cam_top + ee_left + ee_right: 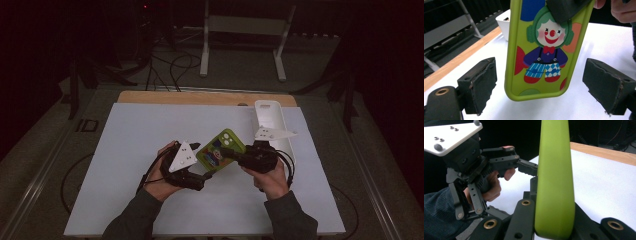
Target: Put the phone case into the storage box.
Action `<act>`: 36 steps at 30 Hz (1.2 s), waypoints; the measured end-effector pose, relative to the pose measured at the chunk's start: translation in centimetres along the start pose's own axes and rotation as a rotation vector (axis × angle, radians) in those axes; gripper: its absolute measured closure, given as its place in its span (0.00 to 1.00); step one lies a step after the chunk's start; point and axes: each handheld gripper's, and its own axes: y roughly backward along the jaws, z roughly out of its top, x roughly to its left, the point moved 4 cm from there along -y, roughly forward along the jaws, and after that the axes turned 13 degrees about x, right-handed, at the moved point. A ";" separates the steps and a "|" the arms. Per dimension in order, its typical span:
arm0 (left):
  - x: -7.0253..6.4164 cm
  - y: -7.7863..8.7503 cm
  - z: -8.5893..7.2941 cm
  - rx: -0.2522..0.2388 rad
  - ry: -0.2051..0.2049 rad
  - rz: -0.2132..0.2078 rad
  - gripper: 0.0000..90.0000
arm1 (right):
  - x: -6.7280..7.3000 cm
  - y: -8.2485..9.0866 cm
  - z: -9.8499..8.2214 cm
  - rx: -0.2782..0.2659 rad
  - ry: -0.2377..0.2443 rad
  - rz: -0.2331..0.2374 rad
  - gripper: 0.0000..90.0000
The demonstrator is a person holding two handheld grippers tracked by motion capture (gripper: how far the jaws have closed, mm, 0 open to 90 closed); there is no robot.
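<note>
Currently, a white rectangular bin (pixel 270 117) stands at the far right of the white worktop (pixel 140 150); whether it holds anything cannot be told. The phone case (pixel 220 148) is lime green, with a clown printed on its back: green hair, red nose, blue checked trousers. It is held above the worktop, between the two hands. The right tongs (pixel 231 152) are pressed onto its edge, pinching it. The left tongs (pixel 540 87) stand spread on either side of its lower end, pads clear of it.
</note>
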 end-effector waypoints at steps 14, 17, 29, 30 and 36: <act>0.3 -0.1 -0.2 0.019 0.016 -0.088 0.17 | 0.4 0.5 -0.1 0.023 0.056 0.008 0.98; 0.3 -0.2 -0.2 0.026 0.022 -0.114 0.17 | 0.4 0.6 -0.2 0.030 0.069 0.015 0.98; 0.3 -0.6 -0.4 0.046 0.014 -0.190 0.25 | 0.9 1.0 -0.6 0.046 0.132 0.047 0.98; 0.3 -0.6 -0.4 0.046 0.014 -0.191 0.25 | 1.0 1.0 -0.6 0.047 0.141 0.049 0.98; 0.4 -0.6 -0.6 0.043 0.006 -0.227 0.34 | 1.5 0.8 -0.6 0.062 0.172 0.067 0.98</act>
